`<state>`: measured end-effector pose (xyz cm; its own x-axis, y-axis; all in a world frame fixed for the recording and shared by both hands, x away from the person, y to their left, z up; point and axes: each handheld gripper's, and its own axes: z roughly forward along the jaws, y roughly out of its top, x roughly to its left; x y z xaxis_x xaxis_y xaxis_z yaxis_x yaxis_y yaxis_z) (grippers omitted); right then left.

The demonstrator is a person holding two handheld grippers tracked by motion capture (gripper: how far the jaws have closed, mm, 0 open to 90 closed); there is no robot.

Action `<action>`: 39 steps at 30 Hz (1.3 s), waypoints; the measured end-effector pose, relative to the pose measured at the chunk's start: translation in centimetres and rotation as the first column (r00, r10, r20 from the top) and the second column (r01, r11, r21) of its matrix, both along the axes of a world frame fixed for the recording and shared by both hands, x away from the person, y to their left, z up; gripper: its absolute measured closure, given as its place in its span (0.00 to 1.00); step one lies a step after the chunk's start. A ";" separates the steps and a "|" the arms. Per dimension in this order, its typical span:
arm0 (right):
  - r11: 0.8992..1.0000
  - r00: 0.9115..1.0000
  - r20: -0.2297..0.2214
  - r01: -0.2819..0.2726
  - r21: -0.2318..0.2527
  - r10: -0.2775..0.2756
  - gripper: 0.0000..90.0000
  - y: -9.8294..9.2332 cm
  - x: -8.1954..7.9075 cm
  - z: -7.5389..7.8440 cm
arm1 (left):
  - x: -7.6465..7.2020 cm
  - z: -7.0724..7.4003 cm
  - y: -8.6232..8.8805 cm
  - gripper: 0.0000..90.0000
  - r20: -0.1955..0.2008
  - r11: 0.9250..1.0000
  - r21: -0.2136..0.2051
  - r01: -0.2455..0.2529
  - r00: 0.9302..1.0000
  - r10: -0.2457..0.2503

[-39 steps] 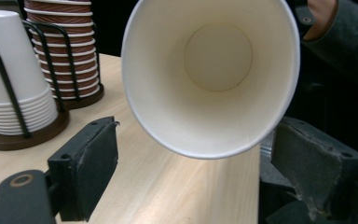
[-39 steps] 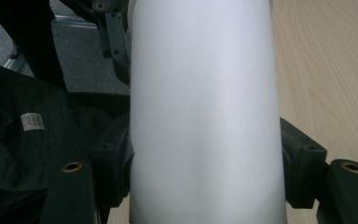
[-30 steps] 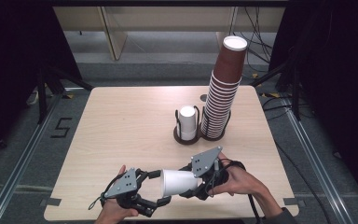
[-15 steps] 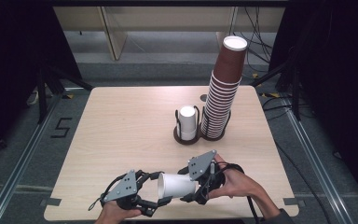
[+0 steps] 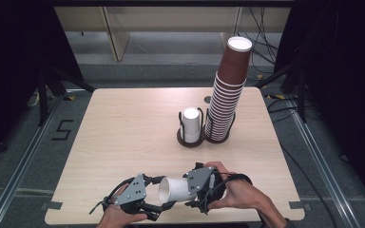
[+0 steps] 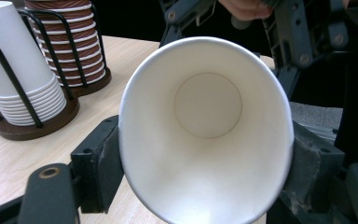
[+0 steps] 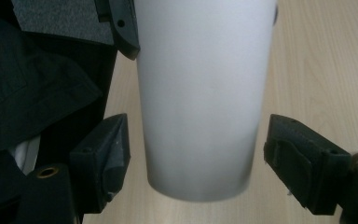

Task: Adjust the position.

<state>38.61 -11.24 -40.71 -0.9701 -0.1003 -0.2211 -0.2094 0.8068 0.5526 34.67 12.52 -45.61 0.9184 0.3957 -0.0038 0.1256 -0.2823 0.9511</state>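
Observation:
A white paper cup (image 5: 176,190) lies on its side in the air over the table's near edge, between the two grippers. My left gripper (image 5: 166,192) is shut on its rim end. In the left gripper view the pads (image 6: 98,168) press the cup (image 6: 207,130) from both sides, squeezing its mouth oval. These jaws have just been closing on it. My right gripper (image 5: 190,190) faces the cup's base. Its jaws have just been opening. In the right gripper view the cup (image 7: 205,93) stands between the pads (image 7: 102,154) with a gap on each side.
On the wooden table (image 5: 123,123), right of centre, a black wire holder carries a short stack of white cups (image 5: 191,126). Beside it stands a tall leaning stack of brown cups (image 5: 228,90). Dark floor and cables surround the table.
A second ago the right gripper held the cup and the left jaws stood open around its rim. The left jaws have since closed on the cup and the right jaws have let go.

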 end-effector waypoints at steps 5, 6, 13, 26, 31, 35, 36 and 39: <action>0.996 0.999 0.037 0.041 -0.076 -0.038 0.38 0.7 -0.5 -0.7 | -0.3 0.2 -0.2 0.26 0.010 1.000 0.030 0.001 1.000 -0.002; 0.996 0.999 0.037 0.041 -0.076 -0.038 0.38 0.7 -0.5 -0.7 | -0.3 0.2 -0.2 0.26 0.010 1.000 0.030 0.001 1.000 -0.002; 0.998 0.999 -0.050 -0.008 0.057 0.011 0.38 0.0 0.4 -0.5 | 0.0 0.0 0.2 0.14 -0.012 0.986 -0.164 -0.027 1.000 0.026; 0.970 0.984 -0.176 0.023 0.242 0.020 0.38 -0.5 0.9 -0.7 | -0.4 0.3 -0.1 0.16 -0.003 0.964 -0.263 -0.041 0.999 0.042; 0.965 0.980 -0.199 0.031 0.261 0.023 0.38 -0.3 1.0 -1.2 | -0.4 0.4 0.1 0.24 -0.003 0.960 -0.276 -0.037 0.999 0.037; 0.966 0.977 -0.215 0.055 0.252 0.001 0.31 -0.3 1.2 -1.6 | -0.3 0.4 0.2 0.25 -0.004 0.966 -0.257 -0.041 0.999 0.041; 0.968 0.977 -0.212 0.066 0.244 -0.013 0.29 -0.4 1.2 -1.7 | -0.3 0.4 0.2 0.25 -0.004 0.966 -0.257 -0.041 0.999 0.041; 0.968 0.972 -0.231 0.087 0.236 -0.032 0.26 -0.7 1.5 -2.0 | -0.2 0.4 0.3 0.26 -0.003 0.969 -0.240 -0.056 0.998 0.057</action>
